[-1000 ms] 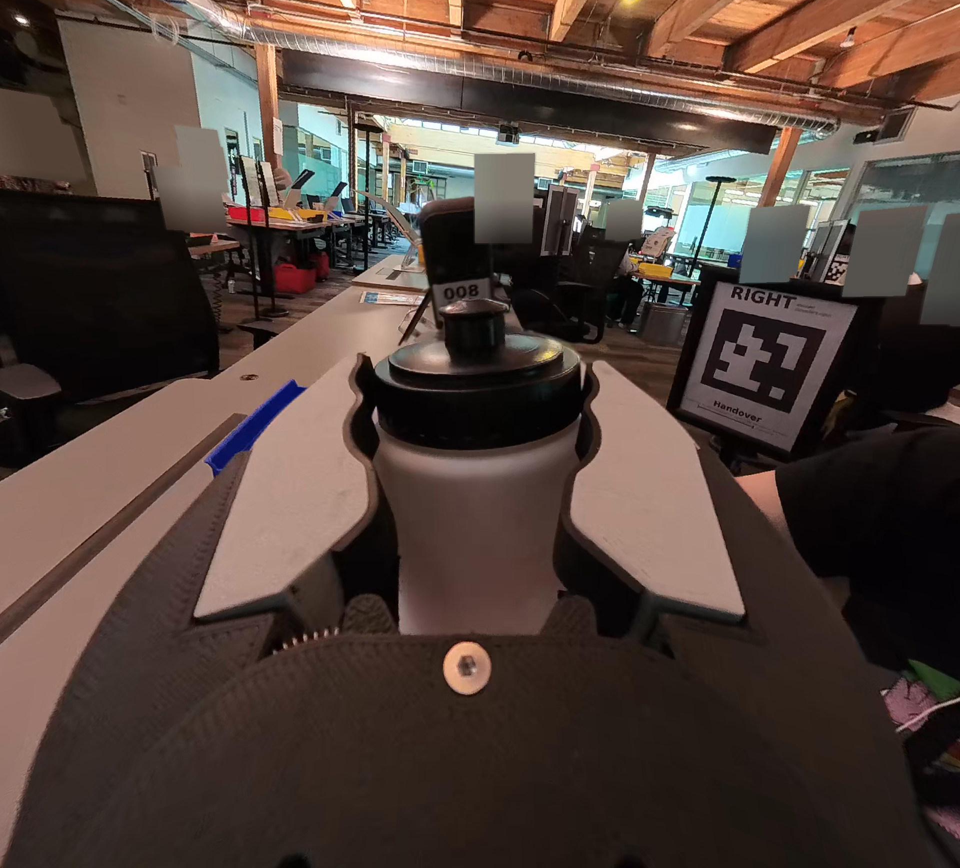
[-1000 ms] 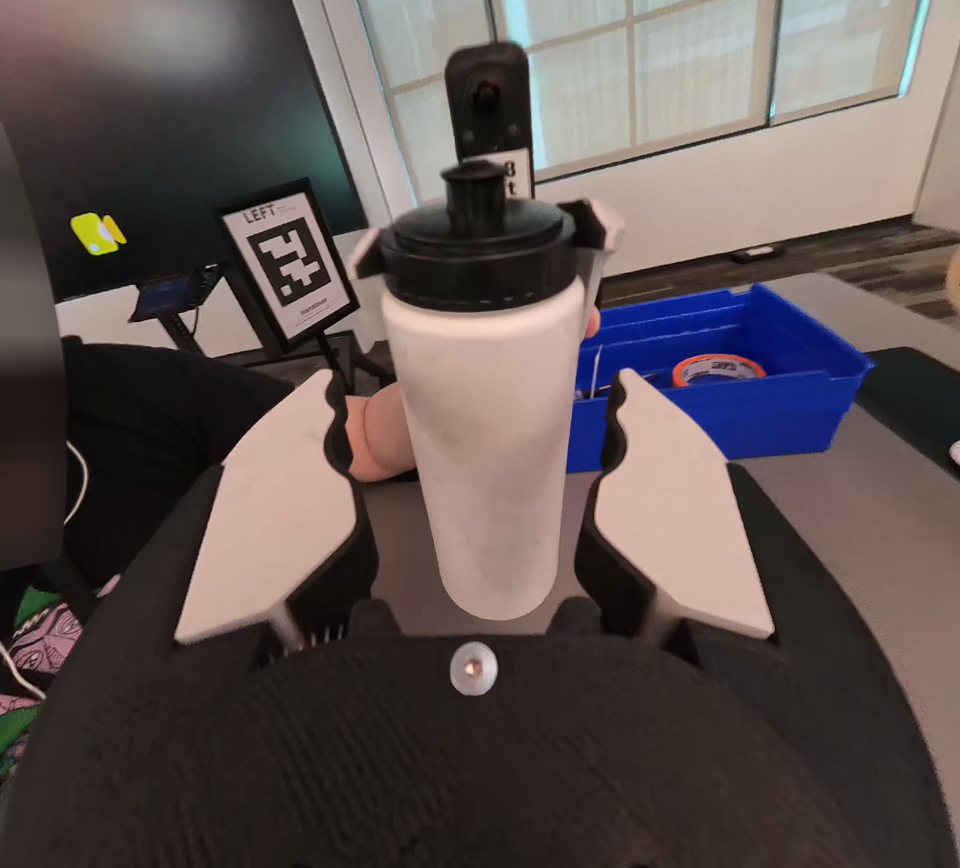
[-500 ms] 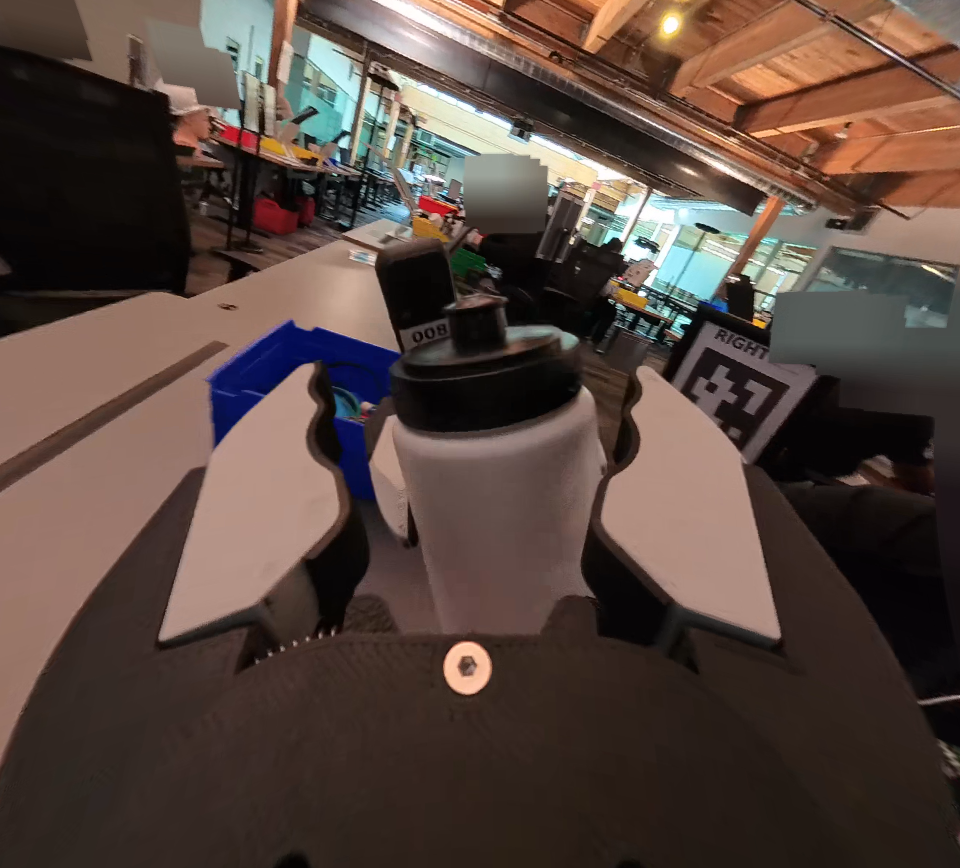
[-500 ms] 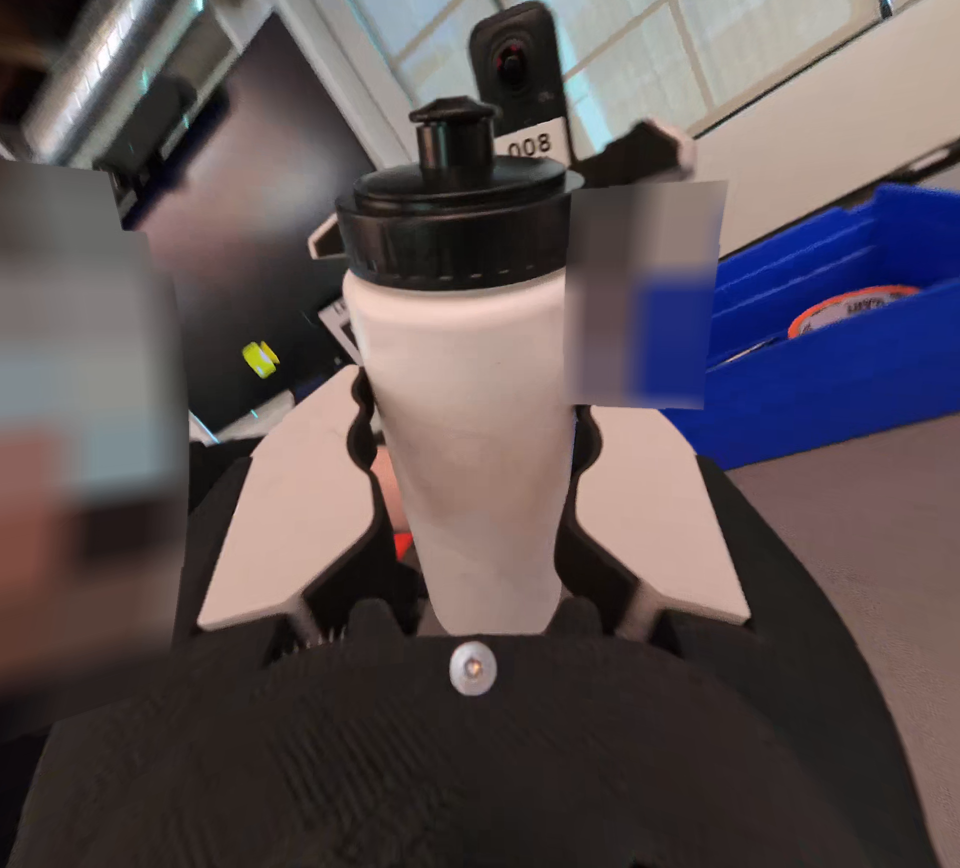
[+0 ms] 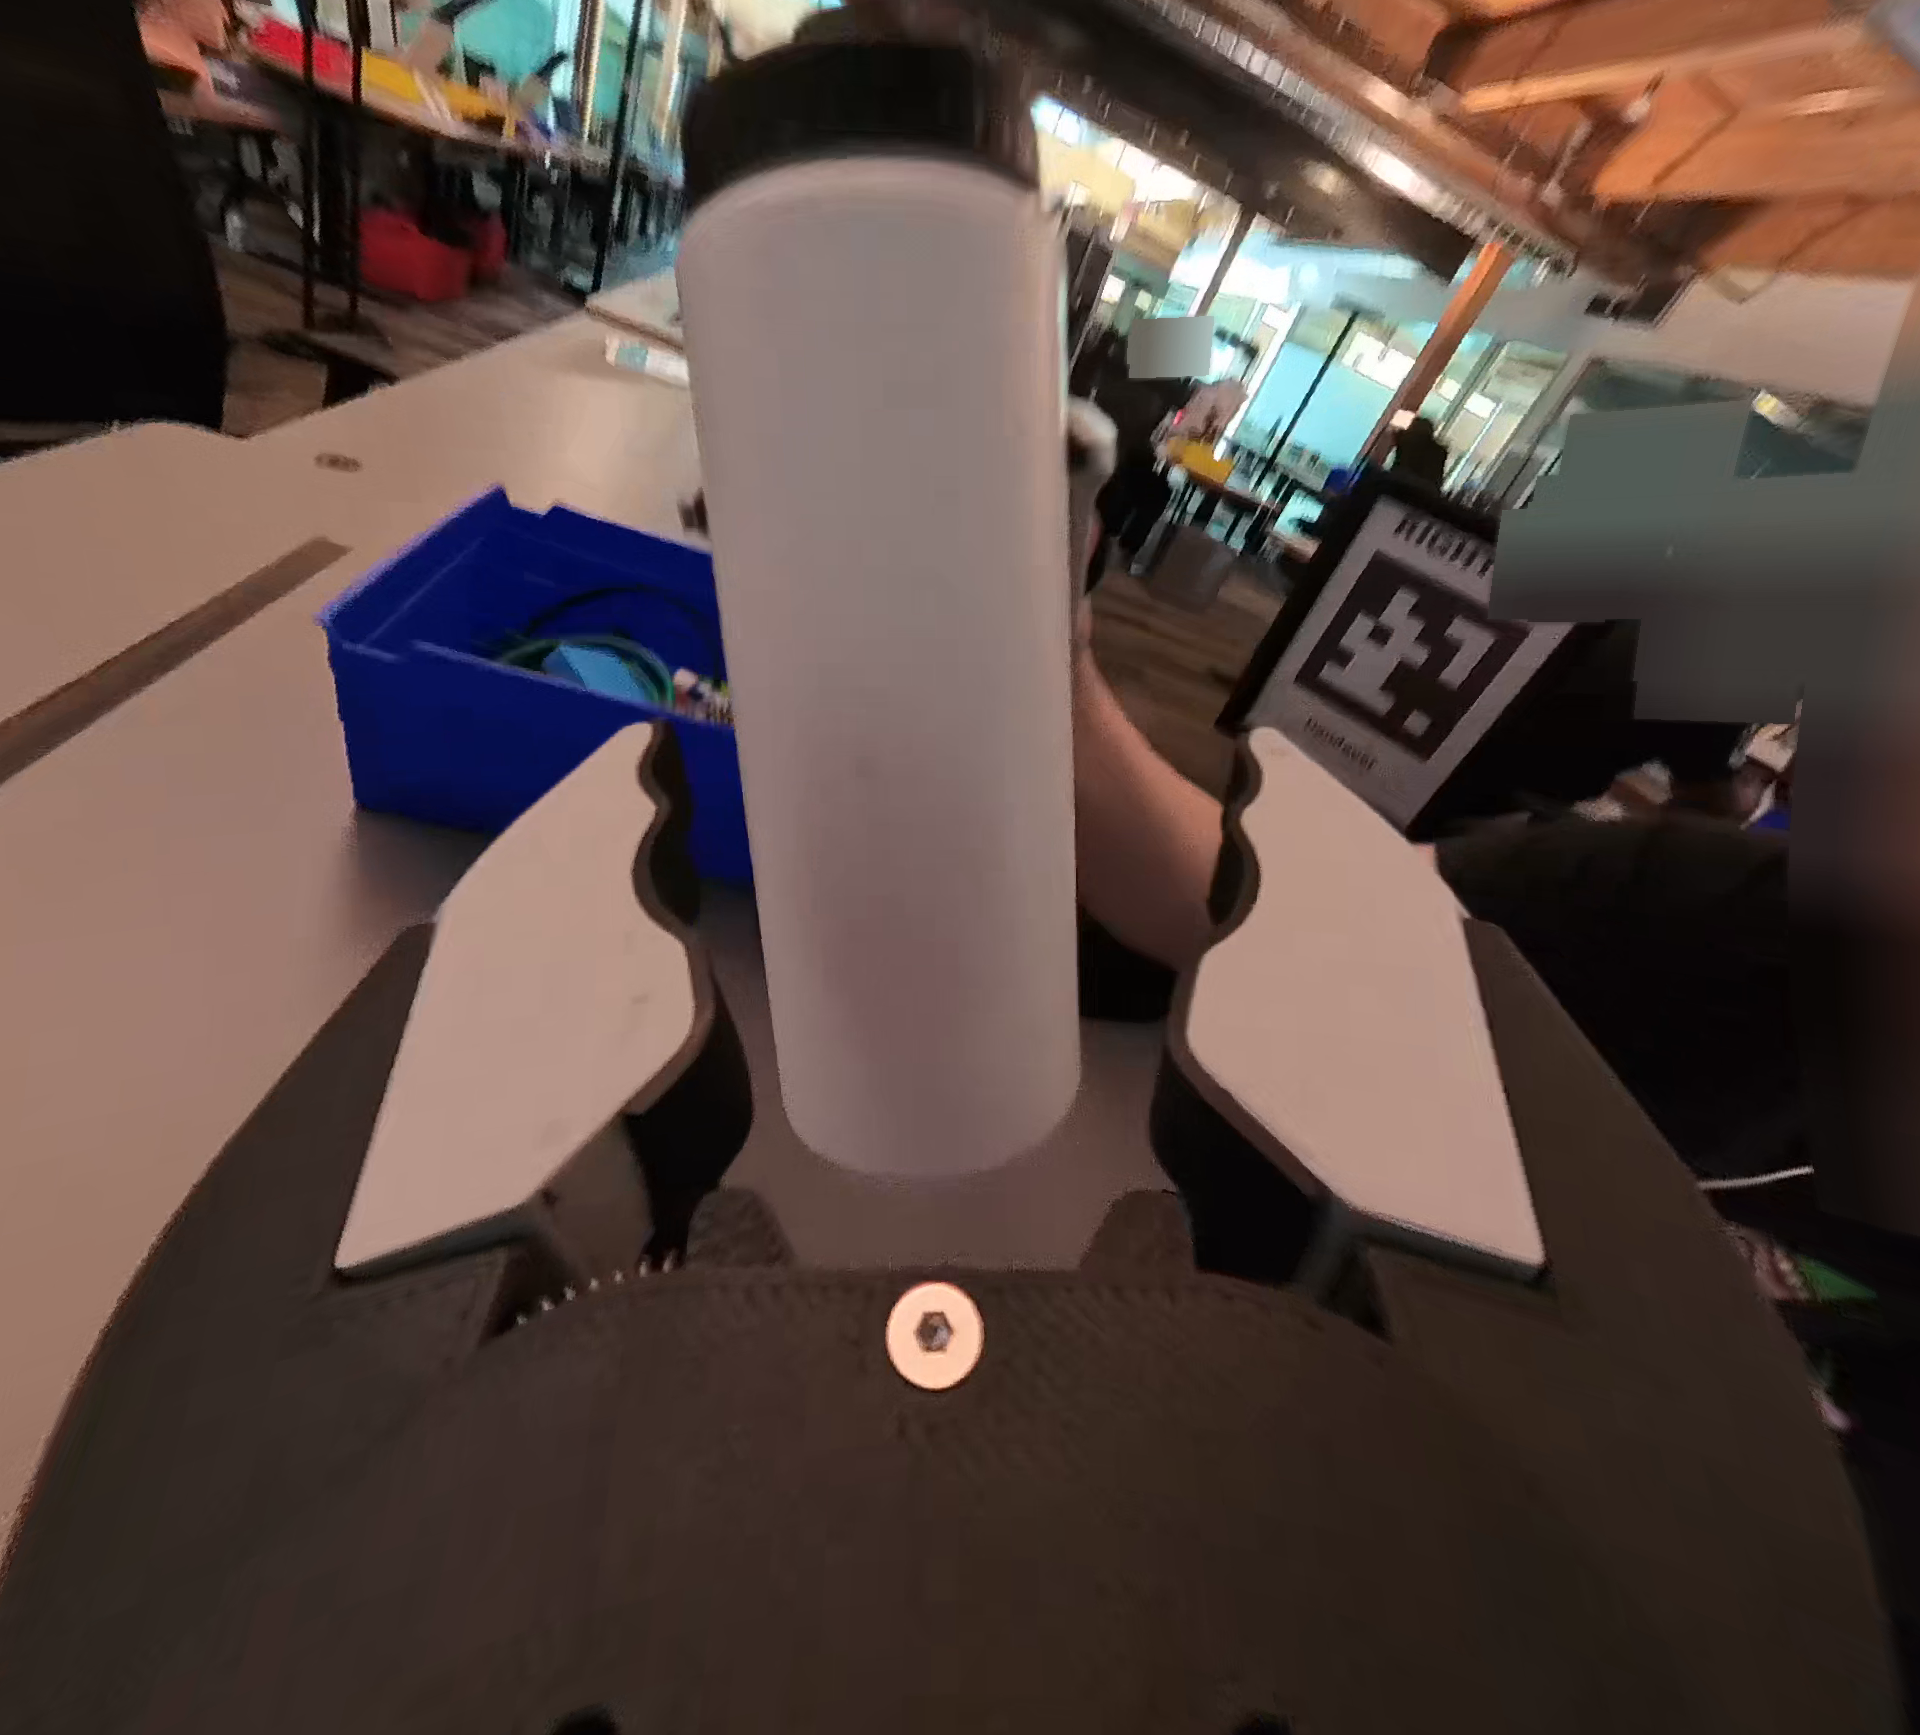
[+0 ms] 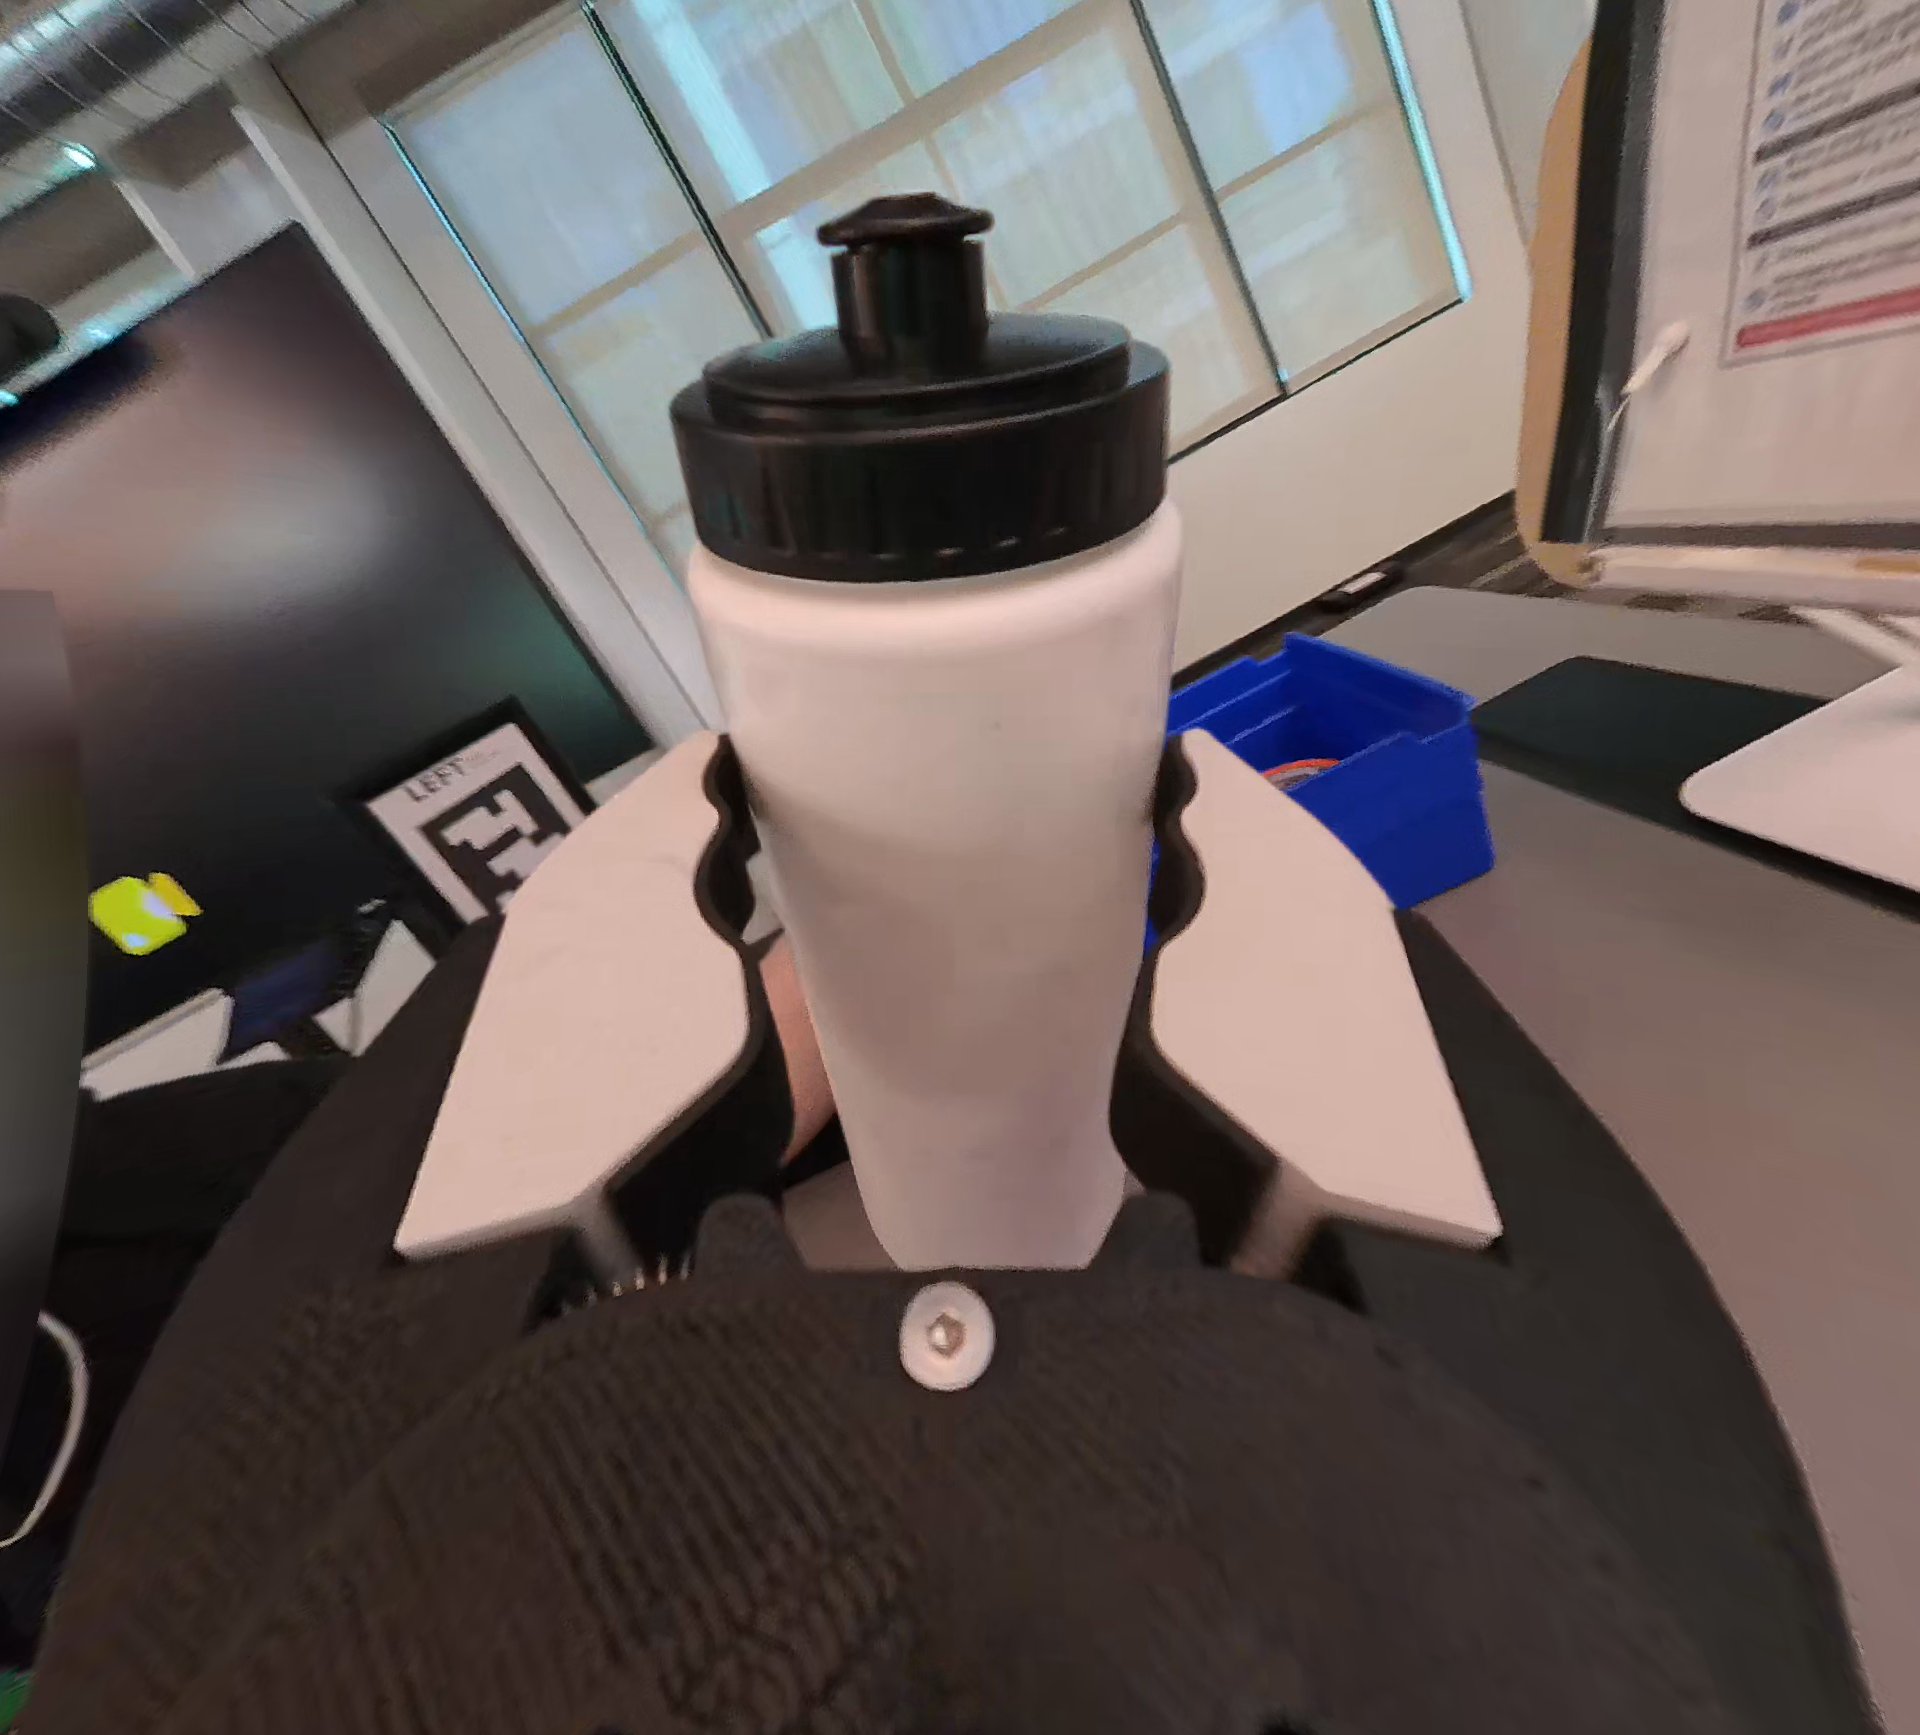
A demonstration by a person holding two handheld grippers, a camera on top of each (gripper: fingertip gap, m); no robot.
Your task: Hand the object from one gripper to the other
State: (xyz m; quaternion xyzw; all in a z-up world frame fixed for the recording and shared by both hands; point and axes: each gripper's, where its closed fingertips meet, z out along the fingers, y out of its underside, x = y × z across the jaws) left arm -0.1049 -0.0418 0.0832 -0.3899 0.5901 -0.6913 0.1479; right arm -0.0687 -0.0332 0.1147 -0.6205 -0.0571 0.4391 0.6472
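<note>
A white bottle (image 6: 940, 854) with a black sports cap stands upright between the fingers of my right gripper (image 6: 945, 781), which is shut on its body. In the left wrist view the same bottle (image 5: 894, 646) stands between my left fingers but apart from them. My left gripper (image 5: 935, 760) is open, with a clear gap on each side of the bottle. That view is blurred. The right gripper itself is hidden behind the bottle in the left wrist view.
A blue bin (image 5: 488, 646) with small items sits on the grey table (image 5: 156, 802) to the left; it also shows in the right wrist view (image 6: 1351, 771). A marker board (image 5: 1392, 657) stands at the right. A white stand base (image 6: 1808, 781) sits on the table. About 5 cm separates my left fingertips from my right.
My left gripper opened and let go of the bottle, then drew back from it. My right gripper closed on the bottle's body and now holds it alone.
</note>
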